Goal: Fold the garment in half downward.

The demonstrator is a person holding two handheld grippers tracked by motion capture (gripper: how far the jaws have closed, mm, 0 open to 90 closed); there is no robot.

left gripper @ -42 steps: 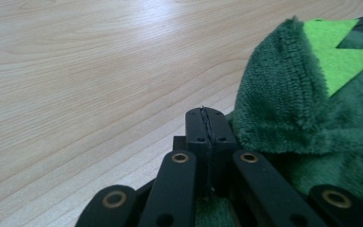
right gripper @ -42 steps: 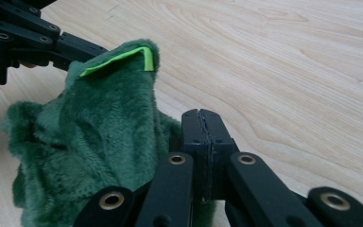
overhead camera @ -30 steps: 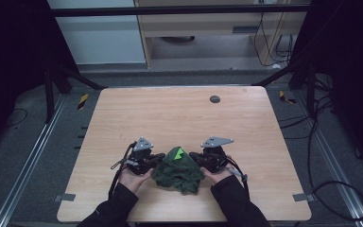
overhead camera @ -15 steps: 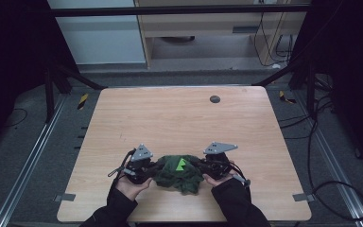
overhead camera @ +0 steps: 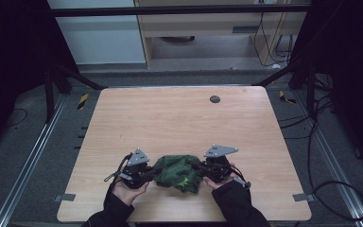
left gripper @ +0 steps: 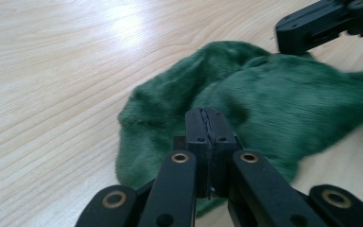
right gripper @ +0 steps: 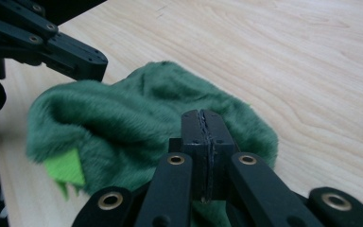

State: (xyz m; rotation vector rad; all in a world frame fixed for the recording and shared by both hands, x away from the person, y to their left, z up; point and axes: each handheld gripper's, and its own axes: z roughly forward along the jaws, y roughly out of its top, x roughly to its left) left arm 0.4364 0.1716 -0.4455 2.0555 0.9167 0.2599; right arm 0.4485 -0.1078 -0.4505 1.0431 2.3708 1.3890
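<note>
Pinching the green cloth from two opposite sides, with the left claw and the right claw facing each other across it. Showing both pairs of jaws pressed flat together, pad against pad, no gap along the seam, each apparently clamping an edge of the fabric low at its tips. Judging from this two-sided hold: probably gathering or spreading the cloth, since a soft thing gripped at one point alone would just be hanging in a lump.

Bunching up just ahead of each claw's tips and between the two, mounded and not lying flat. Resting on the table below both claws, near the person's edge. Seen along the left claw, spreading ahead and out to both sides of the tips, with the right claw's black links reaching in beyond the far side of the heap. Cupping the claw bodies from behind: the left hand and the right hand.

Looking plush and short-piled, deep green, folding in rounded ridges with soft shadowed hollows. Carrying a small bright lime tag, flat and smooth, lying left of the right claw's tips and low on the heap. Underneath, pale wood-grain board, smooth and slightly glossy. Likely slipping easily and sagging wherever unsupported.
</note>
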